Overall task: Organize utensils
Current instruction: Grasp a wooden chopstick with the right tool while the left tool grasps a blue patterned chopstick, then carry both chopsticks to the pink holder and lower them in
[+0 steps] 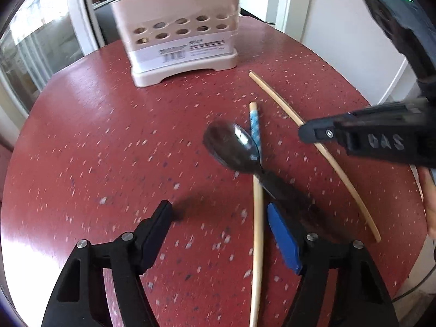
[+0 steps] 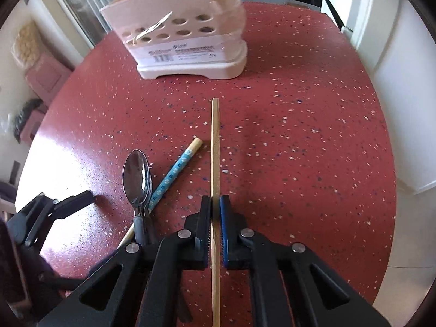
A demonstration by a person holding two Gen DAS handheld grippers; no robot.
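A plain bamboo chopstick (image 2: 215, 141) lies on the red speckled table (image 2: 299, 136), and my right gripper (image 2: 215, 201) is shut on its near part. The left wrist view shows that same gripper (image 1: 308, 133) on the chopstick (image 1: 340, 169). A metal spoon (image 1: 231, 147) lies bowl up across a chopstick with a blue patterned end (image 1: 254, 128). My left gripper (image 1: 218, 208) is open just above the table; the patterned chopstick's plain shaft runs between its fingers, and the spoon handle reaches the right pad (image 1: 283, 237). Spoon (image 2: 137, 177) and patterned chopstick (image 2: 171, 175) lie left of my right gripper.
A pale pink utensil holder (image 1: 177, 35) with round holes and a barcode label stands at the table's far side, with utensils in it. The round table's edge curves close on both sides. White cabinets (image 1: 340, 41) stand to the right, a glass door (image 1: 41, 41) to the left.
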